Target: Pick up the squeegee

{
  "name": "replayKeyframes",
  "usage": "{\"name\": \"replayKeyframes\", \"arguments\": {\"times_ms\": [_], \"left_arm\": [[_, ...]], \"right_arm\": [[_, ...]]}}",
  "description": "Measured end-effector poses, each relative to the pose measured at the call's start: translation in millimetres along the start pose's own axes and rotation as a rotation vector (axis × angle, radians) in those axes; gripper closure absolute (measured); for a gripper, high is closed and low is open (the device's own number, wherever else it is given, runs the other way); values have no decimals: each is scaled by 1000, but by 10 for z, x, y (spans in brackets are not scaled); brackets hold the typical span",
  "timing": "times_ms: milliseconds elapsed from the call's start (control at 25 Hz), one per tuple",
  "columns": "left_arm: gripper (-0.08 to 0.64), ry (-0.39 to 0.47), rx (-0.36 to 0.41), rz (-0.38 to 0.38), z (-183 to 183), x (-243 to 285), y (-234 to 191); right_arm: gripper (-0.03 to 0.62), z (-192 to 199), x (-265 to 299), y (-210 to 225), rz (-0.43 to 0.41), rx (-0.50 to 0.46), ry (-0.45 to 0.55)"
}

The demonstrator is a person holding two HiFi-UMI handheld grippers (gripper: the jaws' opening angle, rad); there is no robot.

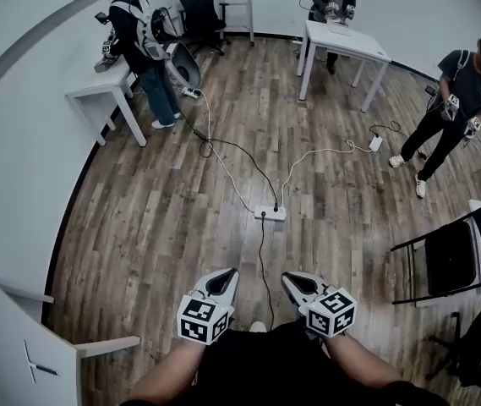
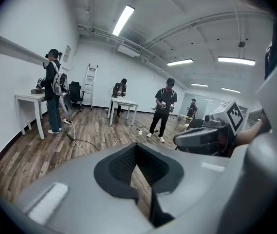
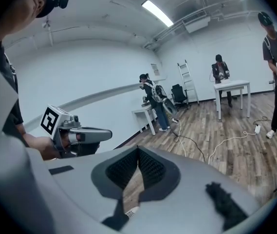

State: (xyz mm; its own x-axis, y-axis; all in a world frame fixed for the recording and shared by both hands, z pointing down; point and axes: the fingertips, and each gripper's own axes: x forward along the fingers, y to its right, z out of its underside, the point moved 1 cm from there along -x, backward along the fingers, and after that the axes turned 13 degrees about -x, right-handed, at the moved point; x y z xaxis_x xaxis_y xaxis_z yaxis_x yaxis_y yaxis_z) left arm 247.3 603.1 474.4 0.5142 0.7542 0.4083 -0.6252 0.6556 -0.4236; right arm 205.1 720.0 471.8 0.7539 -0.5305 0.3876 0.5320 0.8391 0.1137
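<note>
No squeegee shows in any view. In the head view my left gripper (image 1: 231, 274) and right gripper (image 1: 288, 278) are held side by side in front of my body, above the wooden floor, both pointing forward and a little down. In the left gripper view the left gripper (image 2: 136, 148) has its dark ribbed pads meeting at the tip with nothing between them, and the right gripper (image 2: 201, 138) shows to its right. In the right gripper view the right gripper (image 3: 138, 150) is likewise shut and empty, with the left gripper (image 3: 87, 134) at its left.
A white power strip (image 1: 270, 213) with cables lies on the floor just ahead. A black folding chair (image 1: 460, 256) stands at the right and a white table (image 1: 20, 337) at the lower left. Three people stand at or near white tables (image 1: 346, 45) farther off.
</note>
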Motion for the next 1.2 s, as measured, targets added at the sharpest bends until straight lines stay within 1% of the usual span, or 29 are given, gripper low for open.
{"name": "replayKeyframes", "arguments": {"times_ms": [120, 400, 640, 960, 1200], "left_arm": [[554, 14, -23, -36, 62, -85, -73], [554, 43, -73, -91, 169, -299, -203], [554, 75, -110, -187, 239, -563, -375], [554, 107, -209, -333, 519, -1097, -853], [554, 125, -229, -392, 585, -1435, -1022]], "right_arm": [[588, 21, 113, -87, -37, -10, -13], [587, -1, 329, -312, -120, -48, -39], [588, -31, 522, -494, -215, -69, -45], [588, 20, 1058, -1054, -377, -121, -92], [588, -55, 1308, -1436, -463, -170, -91]]}}
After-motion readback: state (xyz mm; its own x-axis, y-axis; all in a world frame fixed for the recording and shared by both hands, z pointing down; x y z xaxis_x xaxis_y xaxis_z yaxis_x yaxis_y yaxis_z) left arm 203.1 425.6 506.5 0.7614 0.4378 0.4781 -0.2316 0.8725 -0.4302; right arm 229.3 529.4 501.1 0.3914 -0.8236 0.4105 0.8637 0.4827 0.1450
